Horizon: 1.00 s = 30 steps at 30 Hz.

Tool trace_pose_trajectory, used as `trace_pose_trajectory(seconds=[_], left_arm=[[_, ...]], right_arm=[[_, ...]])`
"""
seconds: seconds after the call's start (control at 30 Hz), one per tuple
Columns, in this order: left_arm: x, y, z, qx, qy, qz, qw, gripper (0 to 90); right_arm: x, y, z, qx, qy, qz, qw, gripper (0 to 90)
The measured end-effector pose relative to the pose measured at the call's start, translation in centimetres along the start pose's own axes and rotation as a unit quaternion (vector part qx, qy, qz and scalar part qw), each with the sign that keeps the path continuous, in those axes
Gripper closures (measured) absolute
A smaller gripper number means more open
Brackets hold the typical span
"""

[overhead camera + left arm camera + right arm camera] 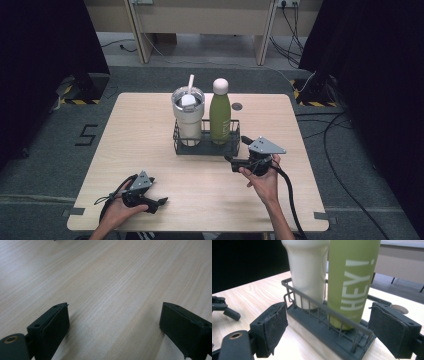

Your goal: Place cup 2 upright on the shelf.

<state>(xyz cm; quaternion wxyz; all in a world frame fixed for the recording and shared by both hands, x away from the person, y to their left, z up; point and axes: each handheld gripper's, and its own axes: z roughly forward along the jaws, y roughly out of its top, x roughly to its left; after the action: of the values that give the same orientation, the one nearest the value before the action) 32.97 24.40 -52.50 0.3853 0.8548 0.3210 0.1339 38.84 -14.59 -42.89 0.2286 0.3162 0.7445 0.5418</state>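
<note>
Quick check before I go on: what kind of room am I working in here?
Probably a lab or recording studio, not a home. Black curtains flank a lone wooden table, hazard-striped stand feet sit on the grey carpet, and loose cables run across the floor to wall sockets.

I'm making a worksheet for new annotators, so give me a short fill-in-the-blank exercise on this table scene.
1. The green bottle and the white tumbler both stand in a dark wire ____.
2. The word printed on the bottle is ____.
3. A white ____ sticks out of the tumbler's lid.
4. The right gripper is open, and the left gripper is ____ over bare table.

Missing words: rack; HEY!; straw; open
</note>
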Motion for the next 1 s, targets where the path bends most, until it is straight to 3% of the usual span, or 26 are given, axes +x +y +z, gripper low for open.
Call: trace_pose_trajectory(seconds=[1.0], left_arm=[[0.0, 0.0, 0.0, 0.000, 0.000, 0.000, 1.0000, 8.6]], right_arm=[[1.2, -3.8, -1.3, 0.042, 0.013, 0.008, 0.9990, 15.5]])
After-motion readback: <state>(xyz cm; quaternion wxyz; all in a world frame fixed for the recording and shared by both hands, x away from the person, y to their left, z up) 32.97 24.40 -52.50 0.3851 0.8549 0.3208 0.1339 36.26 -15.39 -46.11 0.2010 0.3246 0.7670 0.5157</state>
